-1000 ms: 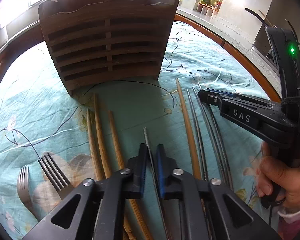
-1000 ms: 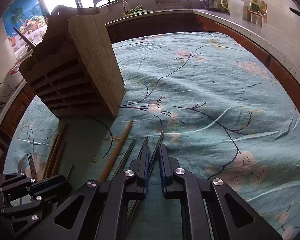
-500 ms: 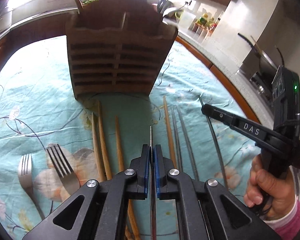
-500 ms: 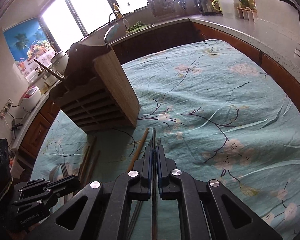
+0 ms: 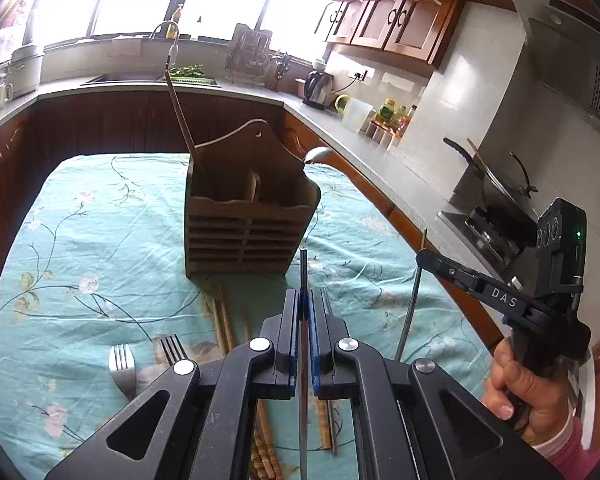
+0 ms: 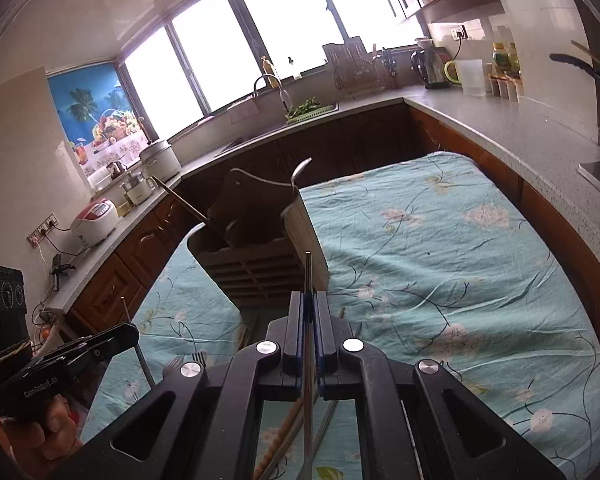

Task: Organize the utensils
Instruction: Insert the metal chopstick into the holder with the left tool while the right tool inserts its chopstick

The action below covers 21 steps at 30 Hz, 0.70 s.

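Bright daylight pours through wide windows above a grey L-shaped counter with dark wooden doors beneath. Wooden wall cabinets hang at the right, and white tiled walls run behind a kettle.

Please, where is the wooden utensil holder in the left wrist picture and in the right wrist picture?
Left wrist view: the wooden utensil holder stands at the centre, its slatted front facing the camera, just beyond the tool's tips.
Right wrist view: it stands left of centre, seen from a corner.
Shared landmark: the spoon sticking out of the holder's right side.
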Each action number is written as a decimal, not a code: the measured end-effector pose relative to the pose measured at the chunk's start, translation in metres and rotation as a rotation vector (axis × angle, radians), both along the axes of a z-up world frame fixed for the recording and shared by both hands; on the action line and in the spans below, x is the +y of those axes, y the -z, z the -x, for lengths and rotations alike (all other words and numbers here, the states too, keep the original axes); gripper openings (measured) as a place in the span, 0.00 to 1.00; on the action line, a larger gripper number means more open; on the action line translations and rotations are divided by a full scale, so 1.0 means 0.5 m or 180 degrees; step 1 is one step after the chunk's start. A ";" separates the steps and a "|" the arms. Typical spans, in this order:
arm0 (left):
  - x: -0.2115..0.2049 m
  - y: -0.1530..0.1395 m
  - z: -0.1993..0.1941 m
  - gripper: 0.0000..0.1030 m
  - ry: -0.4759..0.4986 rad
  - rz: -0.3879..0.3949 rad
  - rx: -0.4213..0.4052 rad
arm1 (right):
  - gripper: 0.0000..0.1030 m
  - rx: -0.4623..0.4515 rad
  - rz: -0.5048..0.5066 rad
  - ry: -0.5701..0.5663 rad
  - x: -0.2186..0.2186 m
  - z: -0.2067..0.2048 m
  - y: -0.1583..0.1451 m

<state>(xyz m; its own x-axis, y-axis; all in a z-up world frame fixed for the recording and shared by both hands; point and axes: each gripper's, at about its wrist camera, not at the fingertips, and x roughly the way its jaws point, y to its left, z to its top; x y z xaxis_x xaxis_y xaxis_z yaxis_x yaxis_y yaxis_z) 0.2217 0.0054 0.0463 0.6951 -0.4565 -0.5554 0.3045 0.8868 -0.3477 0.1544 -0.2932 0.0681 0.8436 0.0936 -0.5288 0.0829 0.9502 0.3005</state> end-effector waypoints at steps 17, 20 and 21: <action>0.063 -0.051 0.056 0.02 -0.0122 0.0097 -0.0266 | 0.04 -0.0303 0.0052 -0.0050 0.020 0.004 -0.064; 0.069 -0.057 0.054 0.02 -0.0146 0.0106 -0.0301 | 0.04 -0.0357 0.0064 -0.0042 0.021 -0.002 -0.074; 0.072 -0.060 0.052 0.02 -0.0159 0.0111 -0.0320 | 0.04 -0.0382 0.0064 -0.0038 0.019 -0.006 -0.079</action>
<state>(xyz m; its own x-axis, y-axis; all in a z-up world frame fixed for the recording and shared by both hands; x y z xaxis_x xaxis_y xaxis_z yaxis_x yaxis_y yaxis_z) 0.1956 0.0412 0.0765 0.7688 -0.4378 -0.4661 0.2952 0.8896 -0.3486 0.1574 -0.2836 0.1075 0.8999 0.0943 -0.4258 0.0362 0.9568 0.2884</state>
